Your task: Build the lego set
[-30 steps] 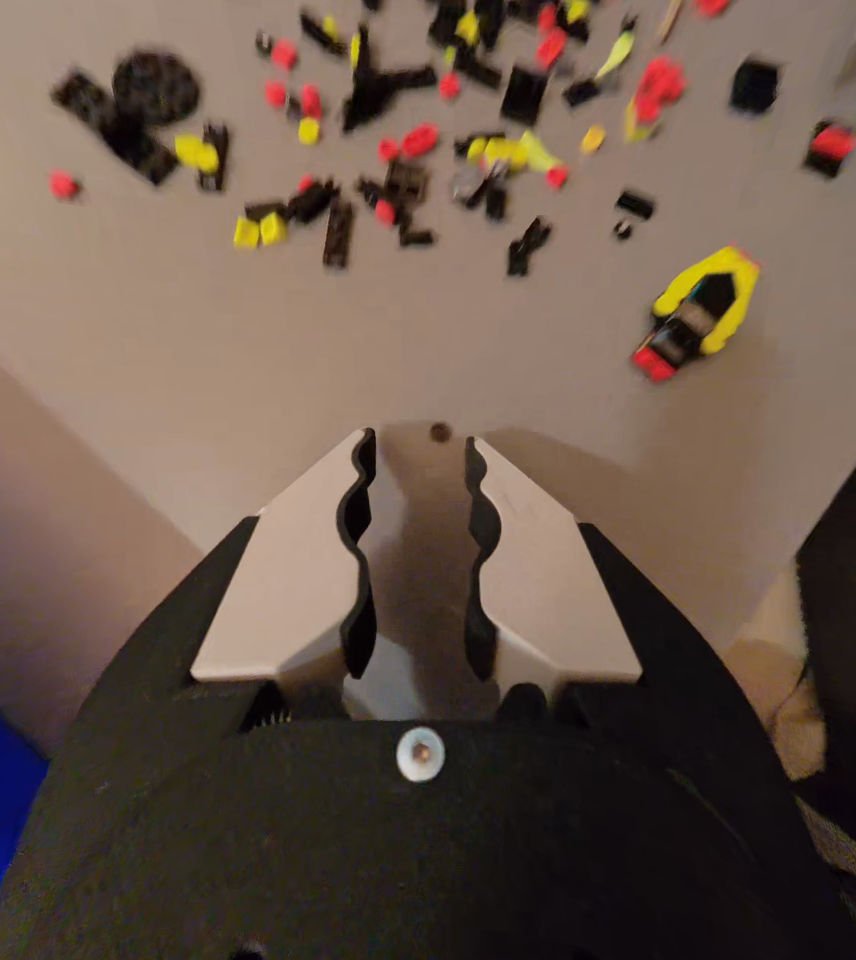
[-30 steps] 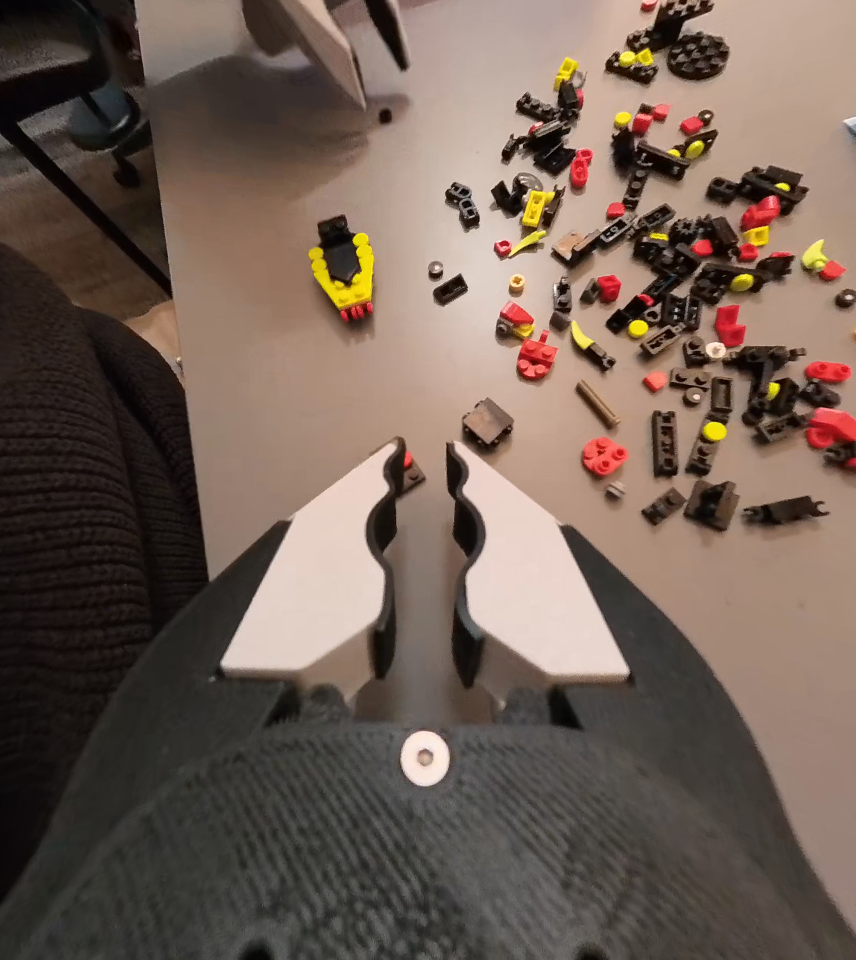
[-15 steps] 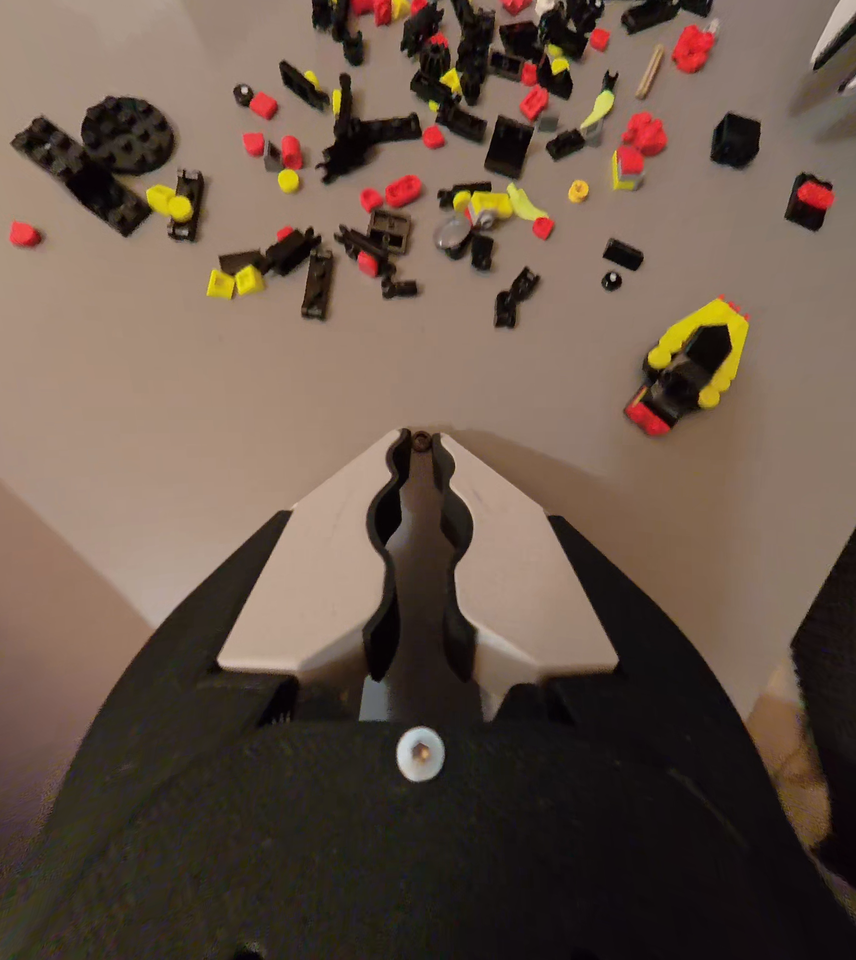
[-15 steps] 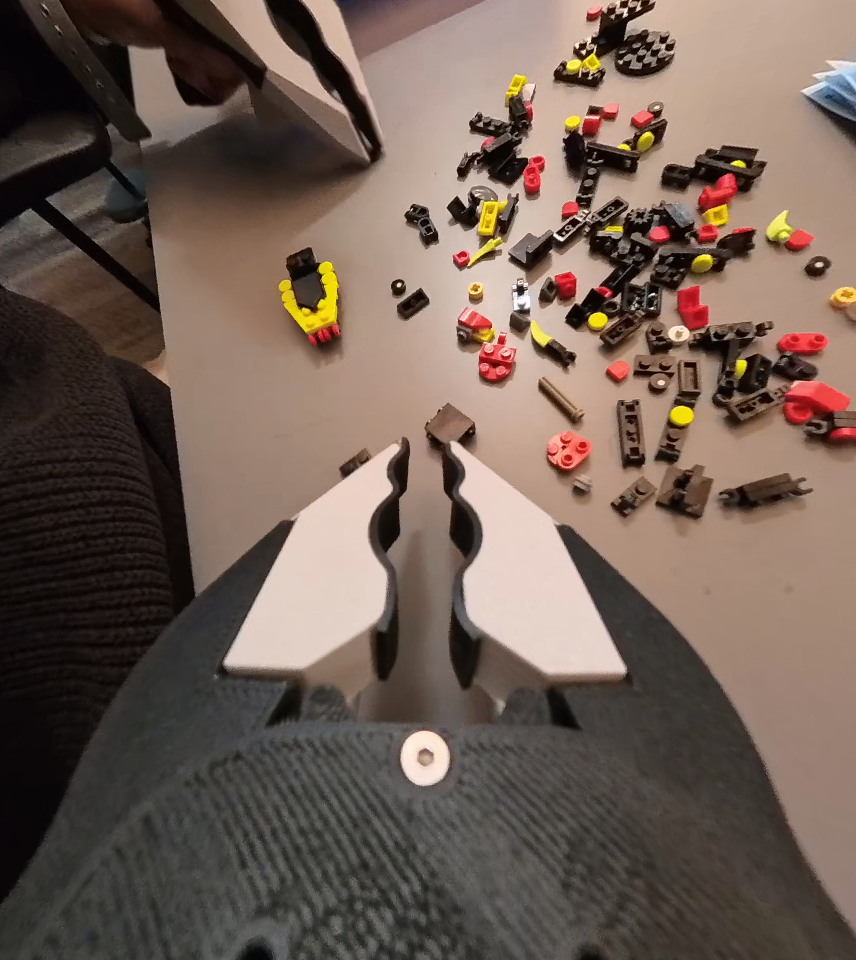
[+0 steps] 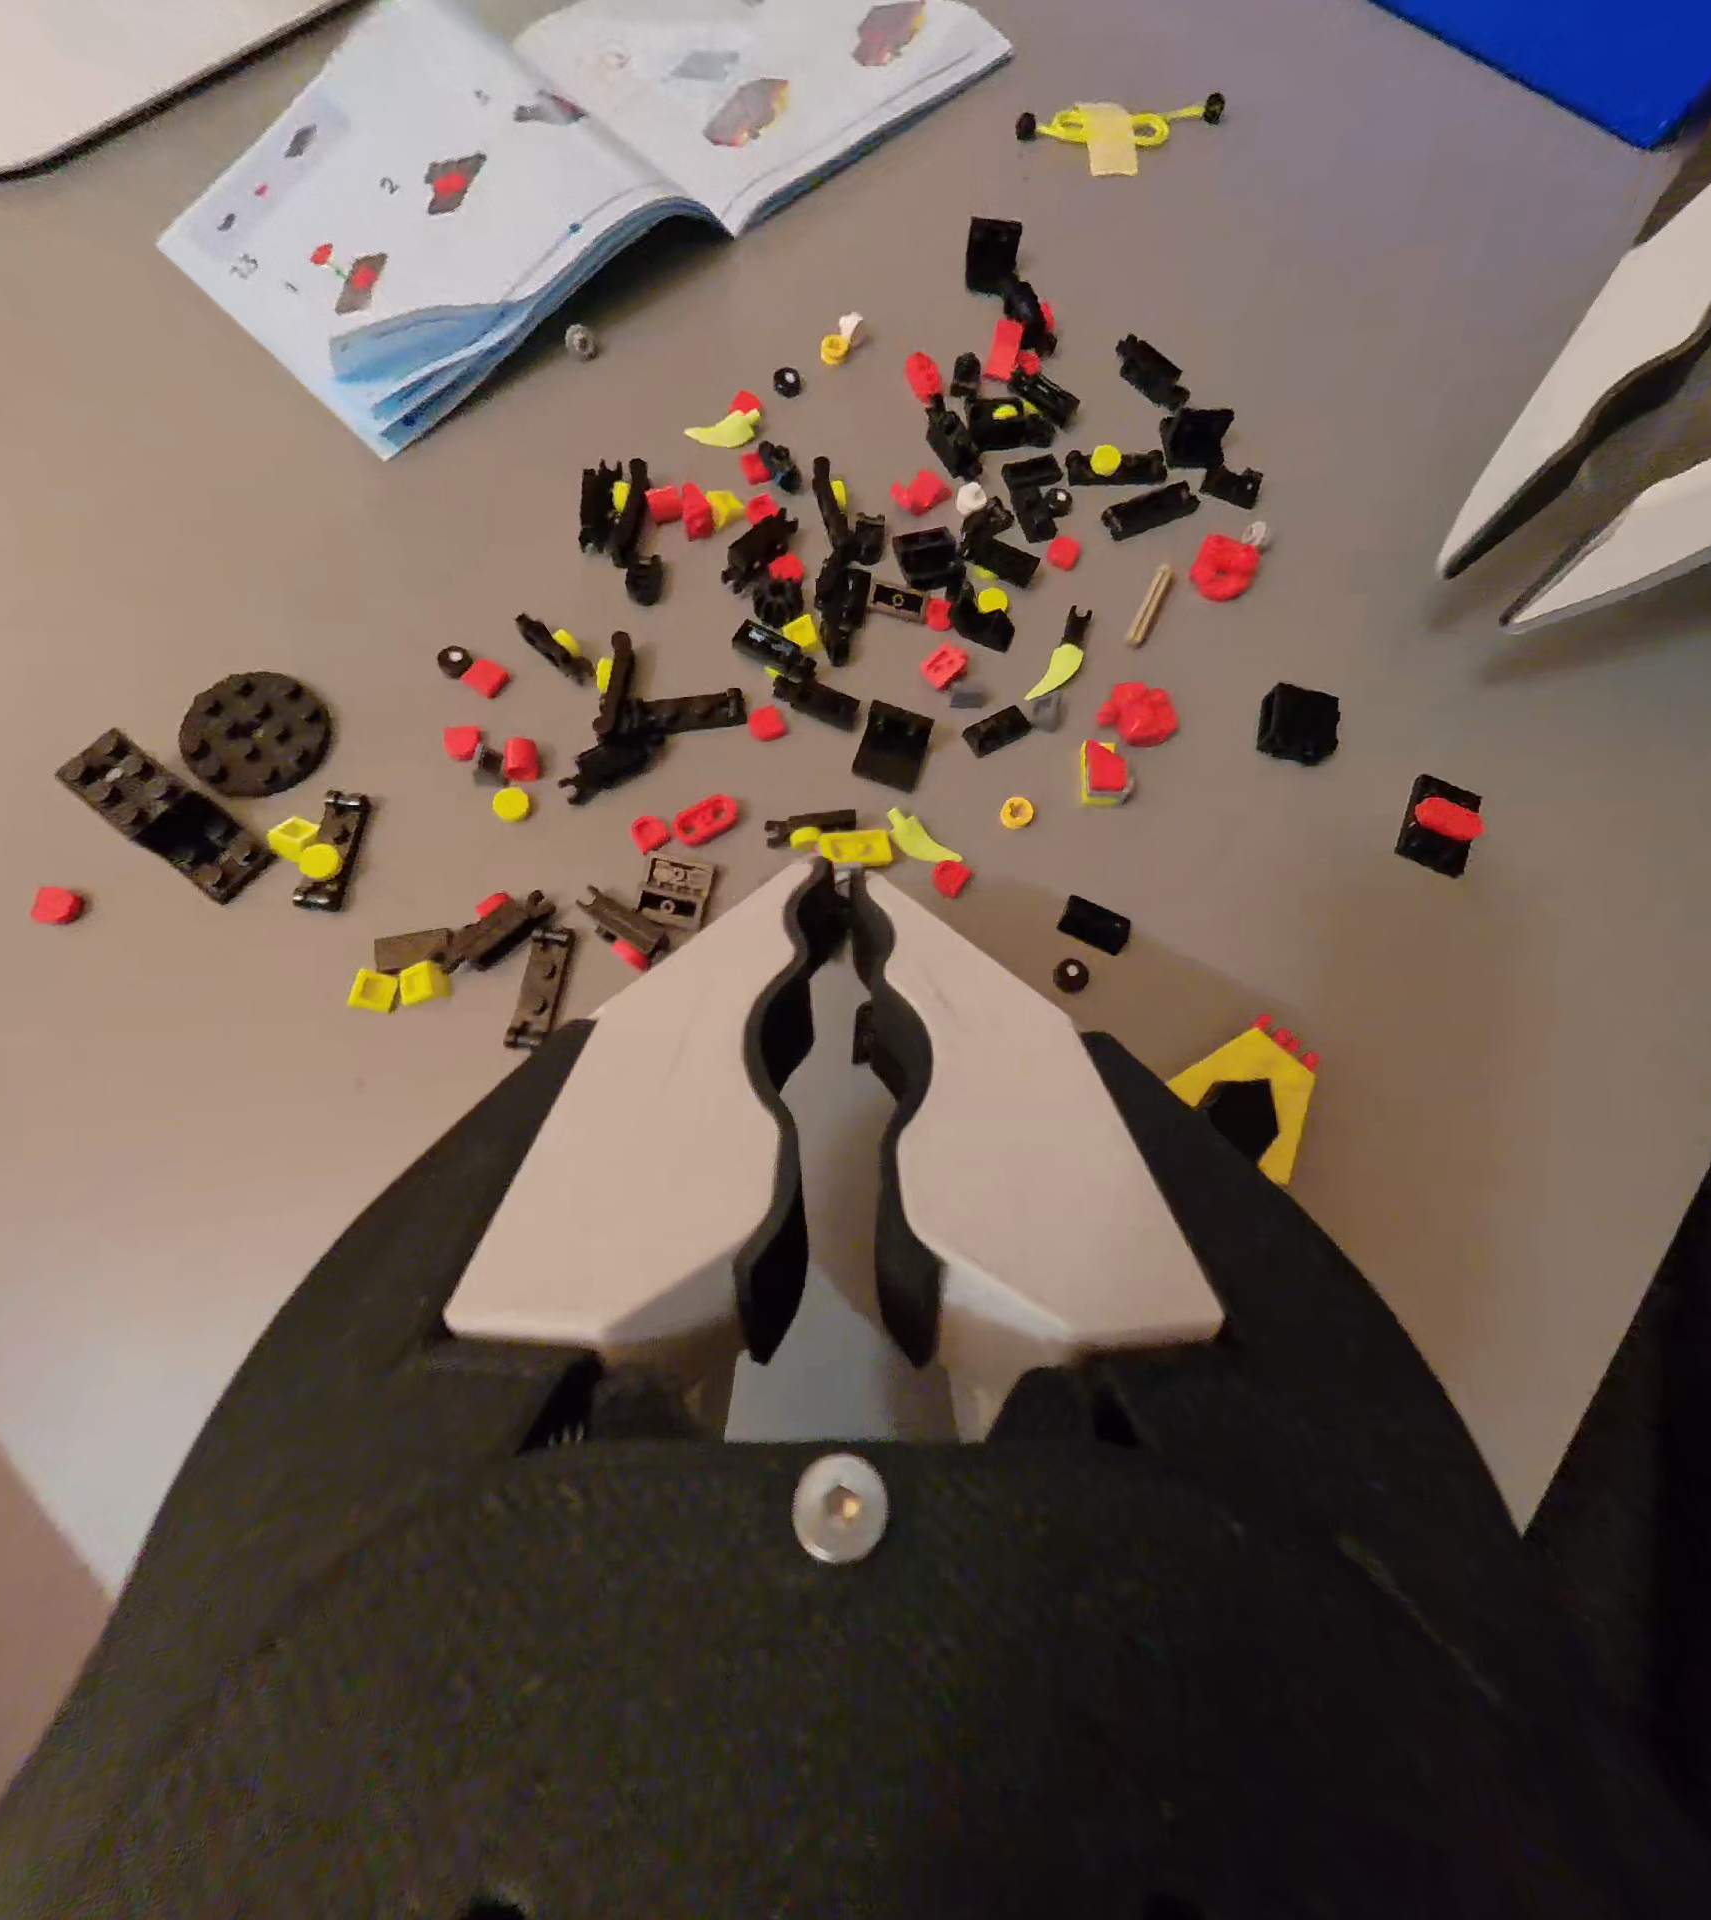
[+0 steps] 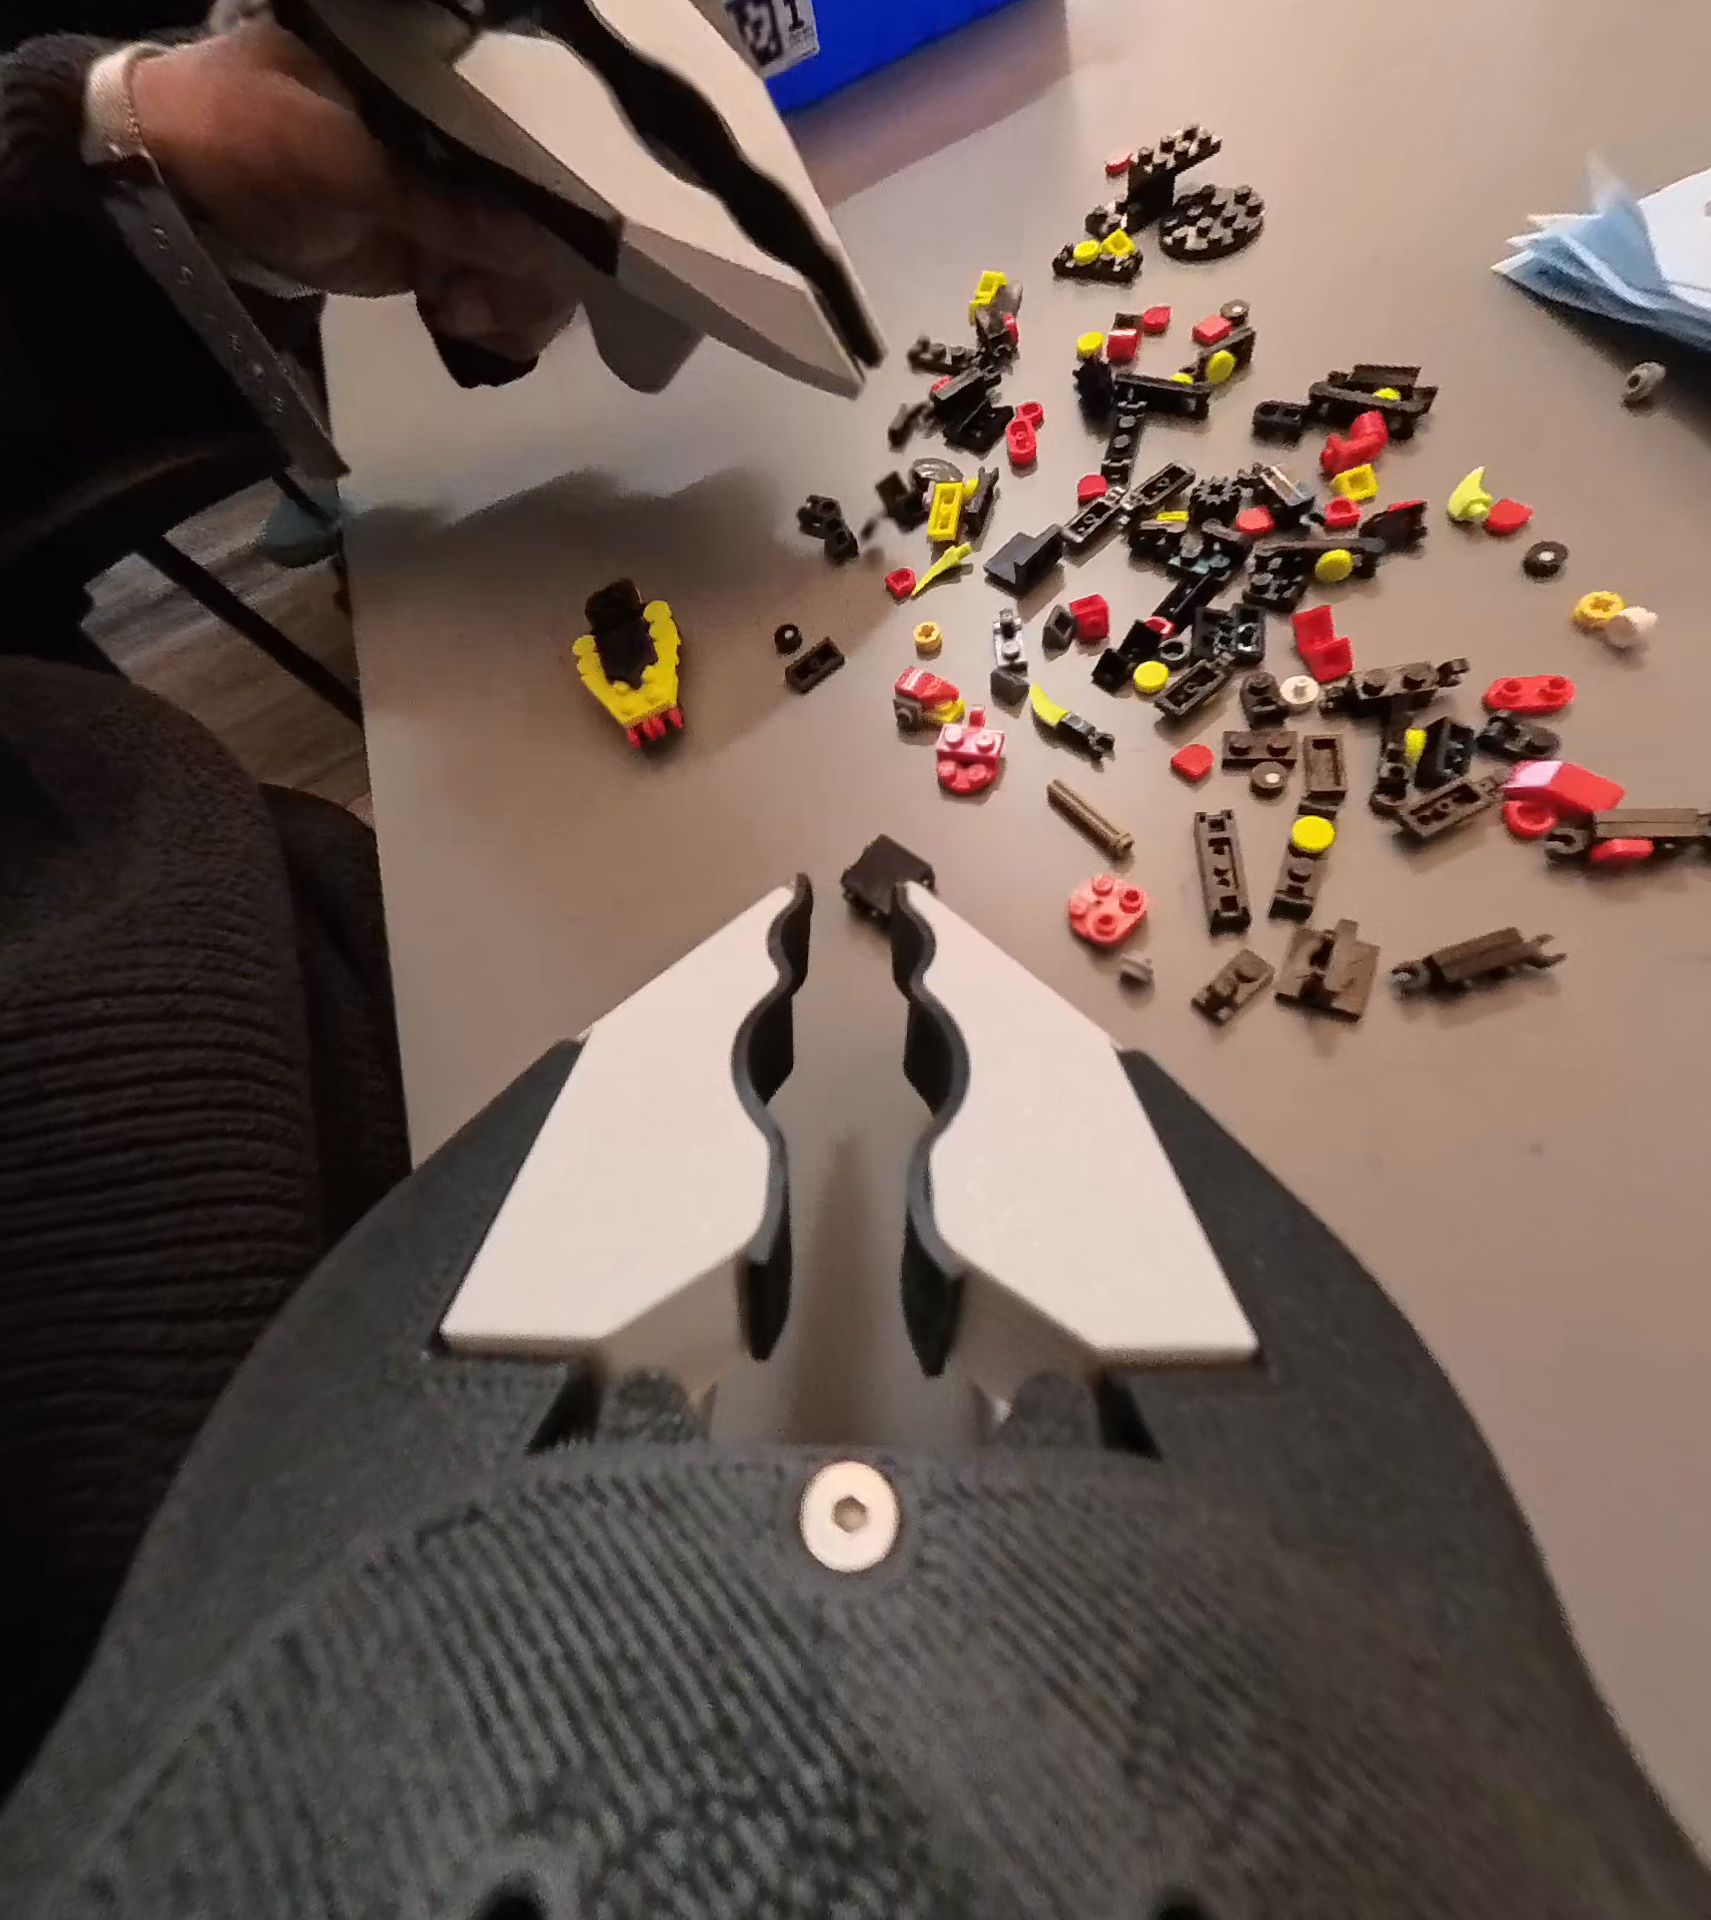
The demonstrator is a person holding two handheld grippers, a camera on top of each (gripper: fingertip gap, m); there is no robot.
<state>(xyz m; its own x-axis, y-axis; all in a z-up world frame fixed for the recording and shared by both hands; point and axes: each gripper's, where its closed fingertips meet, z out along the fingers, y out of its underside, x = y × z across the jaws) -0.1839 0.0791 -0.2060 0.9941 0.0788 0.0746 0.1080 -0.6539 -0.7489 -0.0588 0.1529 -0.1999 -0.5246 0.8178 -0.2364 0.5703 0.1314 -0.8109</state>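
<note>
Table (image 5: 155,1091) filled both views. Open booklet (image 5: 518,208) lay upper left of left view. Loose pieces (image 5: 882,582), black, red and yellow, were scattered mid-frame, unjoined. One small yellow-and-black build (image 6: 627,660) stood assembled, left of centre in right view. My left claw (image 5: 838,878) was closed tip to tip above the scatter; could not tell whether it pinched anything. My right claw (image 6: 856,888) was narrow and empty, with black brick (image 6: 877,862) just beside its right tip.
</note>
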